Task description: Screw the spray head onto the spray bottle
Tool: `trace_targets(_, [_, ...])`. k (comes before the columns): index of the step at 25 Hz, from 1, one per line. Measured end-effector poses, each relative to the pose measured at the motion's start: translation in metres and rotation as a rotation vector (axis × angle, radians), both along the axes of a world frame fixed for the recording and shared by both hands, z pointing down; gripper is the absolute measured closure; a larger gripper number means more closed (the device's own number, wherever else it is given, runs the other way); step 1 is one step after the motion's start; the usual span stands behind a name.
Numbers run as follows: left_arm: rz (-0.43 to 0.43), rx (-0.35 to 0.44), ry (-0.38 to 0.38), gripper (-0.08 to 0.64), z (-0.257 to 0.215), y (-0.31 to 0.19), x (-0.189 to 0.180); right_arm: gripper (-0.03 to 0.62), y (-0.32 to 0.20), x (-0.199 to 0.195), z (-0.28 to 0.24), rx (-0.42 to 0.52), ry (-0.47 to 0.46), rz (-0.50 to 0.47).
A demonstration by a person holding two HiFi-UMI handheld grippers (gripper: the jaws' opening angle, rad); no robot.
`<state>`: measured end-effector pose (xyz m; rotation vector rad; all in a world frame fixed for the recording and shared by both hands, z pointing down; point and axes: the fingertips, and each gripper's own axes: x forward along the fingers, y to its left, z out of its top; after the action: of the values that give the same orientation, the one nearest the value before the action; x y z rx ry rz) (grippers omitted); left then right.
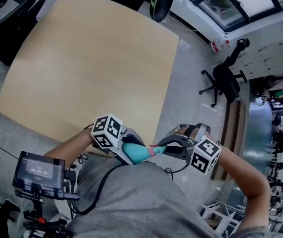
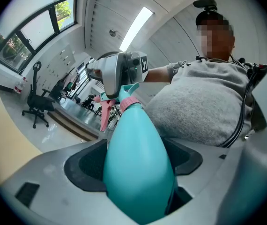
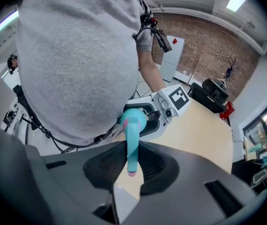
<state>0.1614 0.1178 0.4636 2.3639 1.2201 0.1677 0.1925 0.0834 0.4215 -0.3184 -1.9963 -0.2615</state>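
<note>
Two hand-held grippers meet at six o'clock in the head view, close against the person's grey shirt [image 1: 131,202] and near the closest edge of a bare wooden table [image 1: 92,58]. At left, the left gripper [image 1: 130,155] is clamped around the belly of the teal spray bottle [image 1: 137,153], which lies nearly level with its neck aimed toward three o'clock. At right, the right gripper [image 1: 165,148] is closed on the spray head [image 1: 154,149], one pad on either side of its teal housing. The head already sits on the neck, with its pink collar [image 2: 129,102] against the bottle's shoulder and the pink trigger [image 2: 105,114] hanging toward seven o'clock. The job looks well under way, though how tight the thread is cannot be read. What appears left is to finish twisting and let go. Both arms are bent in, the left forearm [image 1: 69,148] arriving from eight o'clock and the right forearm [image 1: 241,175] from four o'clock, with the wrists turned toward each other.
</note>
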Motion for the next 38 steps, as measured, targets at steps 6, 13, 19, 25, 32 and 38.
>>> trace_targets(6, [0.015,0.005,-0.026,0.179,0.0,0.0,0.001,0.522,0.005,-0.005,-0.011,0.027,0.077,-0.013])
trace_targets(13, [0.037,0.018,-0.05,0.179,0.0,0.002,0.003,0.522,0.009,-0.002,-0.009,0.062,0.302,0.047])
trace_targets(19, [0.033,0.019,-0.03,0.179,0.0,0.003,0.003,0.518,0.013,-0.005,-0.013,-0.123,0.082,0.172])
trace_targets(25, [0.04,0.017,-0.033,0.179,-0.001,0.001,0.003,0.518,0.01,-0.004,-0.011,-0.12,-0.062,0.171])
trace_targets(32, [0.043,0.02,-0.028,0.179,0.0,0.003,0.002,0.509,0.013,-0.01,-0.004,-0.146,-0.134,0.186])
trace_targets(38, [0.049,0.018,-0.017,0.179,-0.002,0.002,0.002,0.509,0.015,-0.013,-0.01,-0.242,-0.174,0.22])
